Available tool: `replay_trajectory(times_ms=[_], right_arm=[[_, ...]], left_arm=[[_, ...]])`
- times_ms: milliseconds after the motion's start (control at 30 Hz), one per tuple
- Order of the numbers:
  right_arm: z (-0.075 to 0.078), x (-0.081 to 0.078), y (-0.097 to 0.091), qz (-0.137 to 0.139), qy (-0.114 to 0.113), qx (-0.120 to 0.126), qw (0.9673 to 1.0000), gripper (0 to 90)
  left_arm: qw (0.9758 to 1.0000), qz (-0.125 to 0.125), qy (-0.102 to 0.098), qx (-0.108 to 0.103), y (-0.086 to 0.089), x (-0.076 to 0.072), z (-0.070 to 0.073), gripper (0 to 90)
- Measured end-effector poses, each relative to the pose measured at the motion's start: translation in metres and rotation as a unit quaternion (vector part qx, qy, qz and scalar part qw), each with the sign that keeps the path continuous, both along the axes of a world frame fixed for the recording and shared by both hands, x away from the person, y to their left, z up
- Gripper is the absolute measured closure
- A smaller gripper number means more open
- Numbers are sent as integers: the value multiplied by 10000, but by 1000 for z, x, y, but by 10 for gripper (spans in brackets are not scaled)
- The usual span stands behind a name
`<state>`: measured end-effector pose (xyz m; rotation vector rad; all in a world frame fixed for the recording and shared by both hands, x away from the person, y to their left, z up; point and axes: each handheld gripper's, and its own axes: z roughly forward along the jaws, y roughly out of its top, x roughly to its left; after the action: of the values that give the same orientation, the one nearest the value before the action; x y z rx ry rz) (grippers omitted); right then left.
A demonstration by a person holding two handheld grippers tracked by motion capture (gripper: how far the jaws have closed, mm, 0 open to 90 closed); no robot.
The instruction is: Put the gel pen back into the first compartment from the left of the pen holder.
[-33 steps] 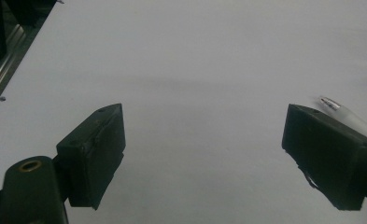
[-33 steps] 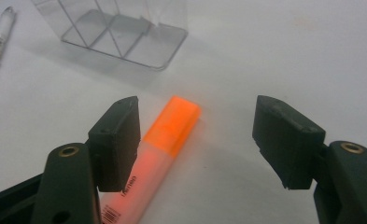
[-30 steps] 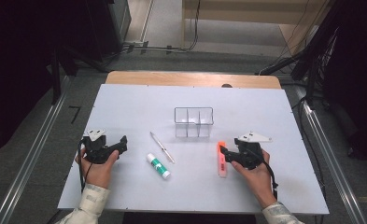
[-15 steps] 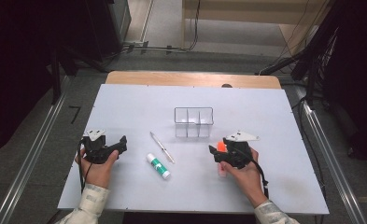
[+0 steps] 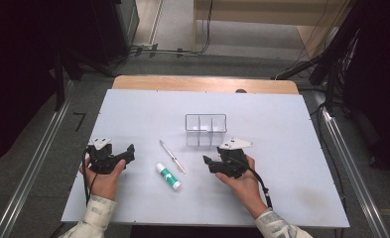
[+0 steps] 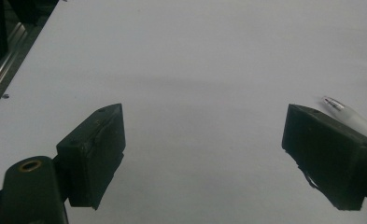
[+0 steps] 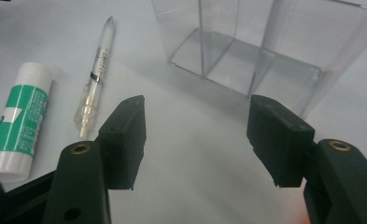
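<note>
Glue stick [image 5: 168, 176], white with a green label, lies flat on the white table [image 5: 292, 148] between the two hands, nearest the person's edge. In the right gripper view the glue stick [image 7: 20, 116] is cut off at the bottom left, so its lower end cannot be seen.

Left gripper [image 5: 129, 151] is held at the left of the table, well apart from the glue stick. In the left gripper view its jaws [image 6: 204, 140] are spread wide over bare table, with nothing between them. The right-hand jaw hides most of the pen [image 6: 342, 109]; a blurred tip and a short length of barrel remain in sight.

Right gripper [image 5: 207, 162] is held at the right, pointing toward the pen [image 5: 172, 156]. Its jaws [image 7: 197, 135] stand apart and have just been closing; nothing is between them. An orange patch [image 7: 307, 215] at the bottom edge, beside the right-hand jaw, is too small to identify.

Pen [image 7: 97, 70], clear-barrelled, lies just beyond the glue stick, close to it but apart.

Clear divided box [image 5: 206, 116] stands upright farther out, just beyond the right gripper. In the right gripper view its top [image 7: 265, 51] is cut off. Its compartment contents are hard to judge through the reflections.

Beyond the table, the floor is dark and detail is lost.
</note>
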<state>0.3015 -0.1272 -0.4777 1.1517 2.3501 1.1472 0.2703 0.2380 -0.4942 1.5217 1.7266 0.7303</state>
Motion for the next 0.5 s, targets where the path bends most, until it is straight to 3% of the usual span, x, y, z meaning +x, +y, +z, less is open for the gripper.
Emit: replay_trajectory(times_ms=[500], right_arm=[[-1,1,39,309,-25,-45,9995,371]], left_arm=[[10000,-1,-12,-20,0,0,0,139]])
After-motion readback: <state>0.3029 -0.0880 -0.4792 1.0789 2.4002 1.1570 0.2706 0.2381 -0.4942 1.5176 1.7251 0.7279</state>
